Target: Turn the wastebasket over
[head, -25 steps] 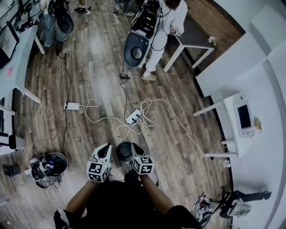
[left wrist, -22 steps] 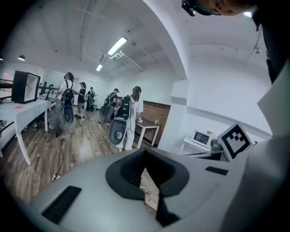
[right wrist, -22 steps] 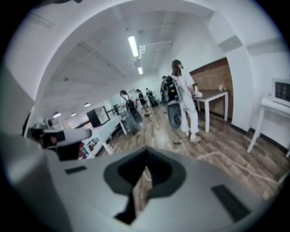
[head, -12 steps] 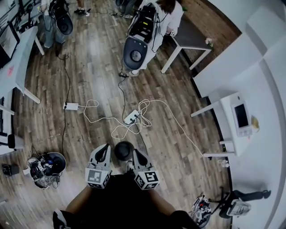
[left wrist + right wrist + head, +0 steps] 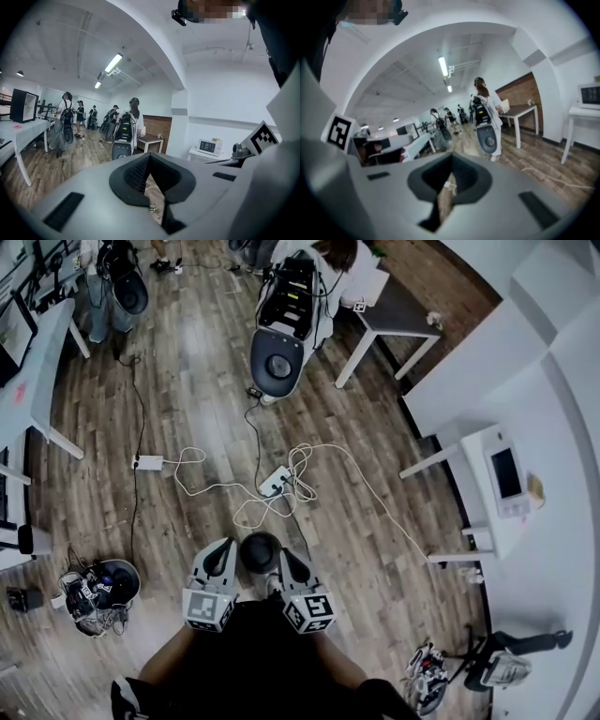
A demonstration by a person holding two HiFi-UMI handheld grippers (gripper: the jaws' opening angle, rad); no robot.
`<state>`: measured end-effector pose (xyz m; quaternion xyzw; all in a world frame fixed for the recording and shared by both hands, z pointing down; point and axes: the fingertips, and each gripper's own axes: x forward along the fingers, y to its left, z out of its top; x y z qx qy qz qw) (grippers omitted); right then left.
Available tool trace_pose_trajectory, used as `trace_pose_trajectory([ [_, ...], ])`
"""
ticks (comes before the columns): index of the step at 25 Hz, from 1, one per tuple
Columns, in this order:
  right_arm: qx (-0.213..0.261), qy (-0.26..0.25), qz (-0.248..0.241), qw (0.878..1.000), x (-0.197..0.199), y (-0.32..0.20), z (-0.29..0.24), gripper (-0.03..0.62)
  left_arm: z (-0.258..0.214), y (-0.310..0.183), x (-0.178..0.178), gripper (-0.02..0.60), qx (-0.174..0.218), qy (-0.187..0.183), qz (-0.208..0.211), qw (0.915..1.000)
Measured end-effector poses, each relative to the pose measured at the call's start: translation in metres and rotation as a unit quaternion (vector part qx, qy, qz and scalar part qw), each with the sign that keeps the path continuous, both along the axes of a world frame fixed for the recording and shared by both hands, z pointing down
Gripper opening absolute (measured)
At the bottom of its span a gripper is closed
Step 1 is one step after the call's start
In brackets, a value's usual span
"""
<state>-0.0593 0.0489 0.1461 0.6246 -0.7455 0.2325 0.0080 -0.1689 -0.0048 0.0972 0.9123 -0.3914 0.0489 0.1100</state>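
The left tool (image 5: 223, 557) and the right tool (image 5: 287, 561) are held side by side in front of the person. Both are closed and grip nothing. In the left gripper view and the right gripper view the jaws meet at their tips, and only wooden floor (image 5: 375, 521) shows through the slit behind them. The dark round wastebasket (image 5: 261, 552) stands on the floor and appears between the two tool tips in the head view. Neither tool holds it. Whether its mouth faces up or down cannot be told. White cables (image 5: 281, 486) lie on the floor beyond it. A second bin (image 5: 101, 585), stuffed with cables, sits well off to the left.
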Motion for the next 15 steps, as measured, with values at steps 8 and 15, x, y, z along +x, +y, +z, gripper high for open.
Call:
trace_pose_trajectory([
  [8, 0.001, -0.006, -0.001, 1.000, 0.006, 0.007, 0.003, 0.032, 0.002, 0.008, 0.006, 0.034, 0.002, -0.003, 0.000, 1.0000],
  [15, 0.002, -0.005, -0.004, 1.000, 0.011, 0.012, 0.002, 0.032, 0.003, 0.016, 0.012, 0.034, 0.003, -0.003, 0.001, 1.0000],
])
